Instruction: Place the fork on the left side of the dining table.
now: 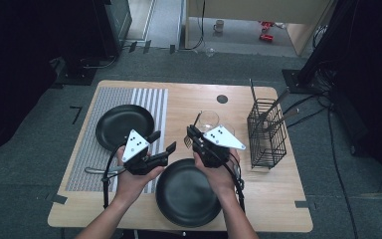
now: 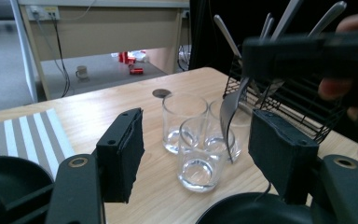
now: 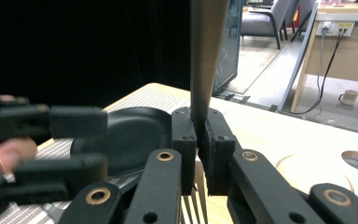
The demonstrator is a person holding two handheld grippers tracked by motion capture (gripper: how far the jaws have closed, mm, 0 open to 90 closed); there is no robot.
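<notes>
My right gripper [image 1: 191, 137] is shut on a metal fork [image 1: 197, 119] over the middle of the table. In the right gripper view the jaws [image 3: 200, 140] clamp the fork's handle [image 3: 206, 60], with the tines hanging below them. My left gripper [image 1: 164, 141] is open beside it with nothing between its pads. In the left gripper view its jaws [image 2: 196, 154] frame three clear glasses [image 2: 200, 158] and the hanging fork [image 2: 230, 116], which the other gripper [image 2: 307, 51] holds from above.
One black plate [image 1: 124, 127] rests on a striped placemat [image 1: 149, 99], another [image 1: 188, 191] near the front edge. A black wire basket [image 1: 266, 132] with several utensils stands at the right. A metal utensil [image 1: 94, 171] lies on the placemat by the left hand.
</notes>
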